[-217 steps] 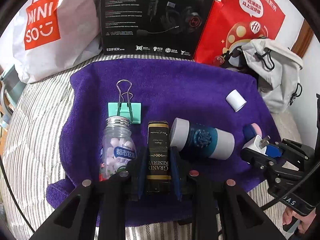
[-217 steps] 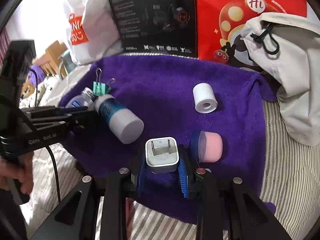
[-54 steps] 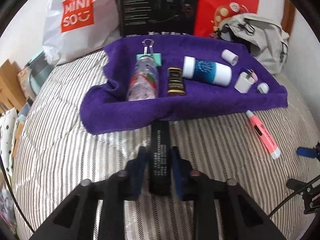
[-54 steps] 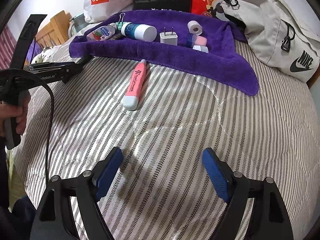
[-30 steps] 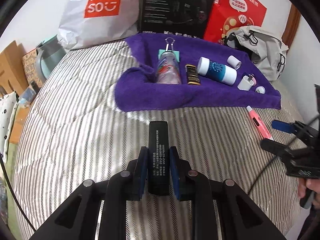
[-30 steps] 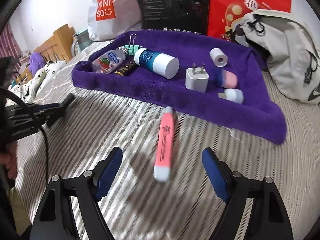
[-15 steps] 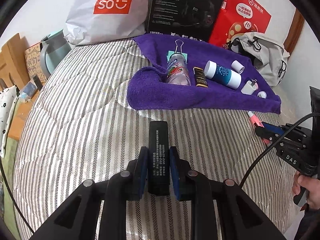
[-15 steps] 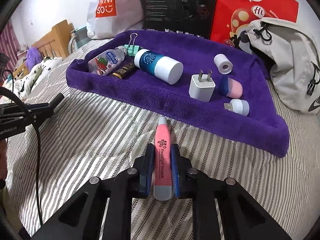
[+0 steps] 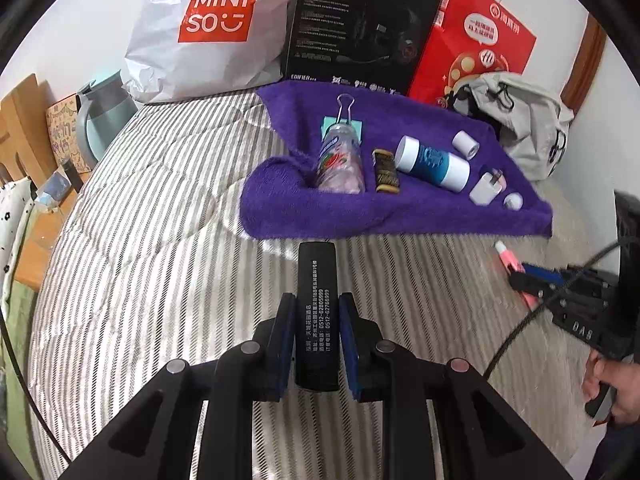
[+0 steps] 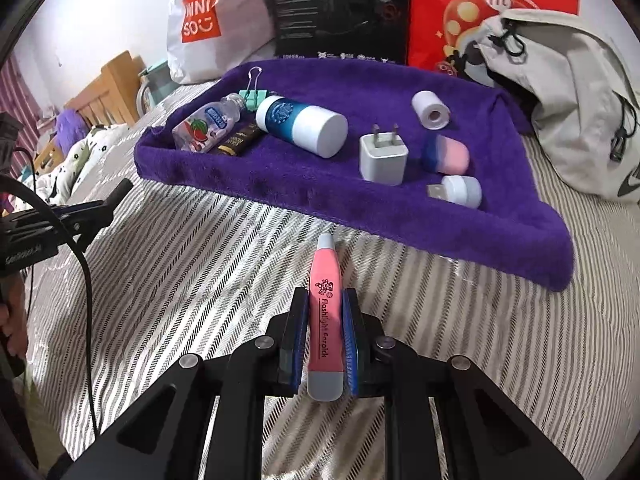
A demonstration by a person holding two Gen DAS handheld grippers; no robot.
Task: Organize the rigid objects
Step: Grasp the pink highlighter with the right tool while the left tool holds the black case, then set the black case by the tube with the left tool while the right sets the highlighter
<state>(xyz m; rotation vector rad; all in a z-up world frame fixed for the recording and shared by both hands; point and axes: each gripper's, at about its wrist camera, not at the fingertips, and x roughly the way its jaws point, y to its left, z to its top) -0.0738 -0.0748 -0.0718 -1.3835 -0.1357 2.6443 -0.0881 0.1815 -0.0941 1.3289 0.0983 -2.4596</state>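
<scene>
Bed (image 10: 180, 264) carries purple towel (image 10: 320, 184). Left gripper (image 9: 316, 344) pinches black box (image 9: 317, 300), right gripper (image 10: 326, 344) pinches pink earpick (image 10: 326, 308), both short of towel's near edge. Charger (image 10: 382, 158) and blue-white bottle (image 10: 304, 124) lie on towel.

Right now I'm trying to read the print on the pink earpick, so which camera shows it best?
The right wrist view: the pink earpick lies lengthwise between the right hand-held gripper pads, close up, lettering legible. The left wrist view shows only its tip and a blurred part at the far right, partly hidden by that gripper.
</scene>
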